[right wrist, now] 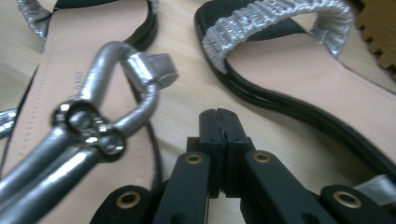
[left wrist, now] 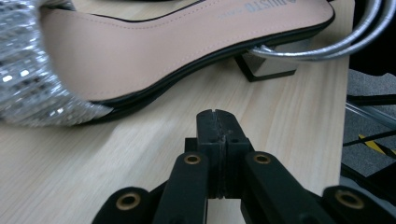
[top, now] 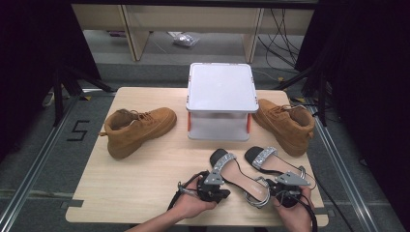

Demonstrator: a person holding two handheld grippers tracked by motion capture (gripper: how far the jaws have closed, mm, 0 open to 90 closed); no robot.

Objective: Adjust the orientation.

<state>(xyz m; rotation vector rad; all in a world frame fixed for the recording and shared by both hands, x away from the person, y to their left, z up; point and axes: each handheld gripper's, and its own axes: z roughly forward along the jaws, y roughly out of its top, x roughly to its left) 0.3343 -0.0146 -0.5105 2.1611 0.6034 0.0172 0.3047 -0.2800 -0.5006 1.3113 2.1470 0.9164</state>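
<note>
Both grippers are resting low at the near edge of the table [top: 145,193], one beside each of the two silver-strapped sandals. The left gripper [left wrist: 217,116] is showing its fingers [left wrist: 208,135] pressed together with nothing between them; its tip is pointing at the outer side of the left sandal [top: 239,176], just short of the black sole edge. The right gripper [right wrist: 218,116] is likewise presenting fingers pressed together and empty, lying between the two sandals, with the silver ankle-strap loop and buckle [right wrist: 100,128] of the left sandal hanging just to its side and the right sandal [top: 273,164] just beyond.

Risks from this position:

- Strap snagging. The loose strap loop is sitting close to the right gripper. Any sideways sweep is likely to catch the buckle and drag the sandal along.
- Edge loss. The heel ends of both sandals are lying near the front edge of the table. A push toward the person is liable to tip one off.
- Failed grasp. With fingers together, an advance is only nudging the sole; the fingers need spreading before closing on a strap or sole edge.
- Slippage. The beaded toe band [left wrist: 28,88] is looking uneven and flexible; pinching there may be giving a poor hold.
- Collision. The lidded white box [top: 221,101] and the two tan boots [top: 138,128] are standing farther back, limiting room for a forward carry.
</note>
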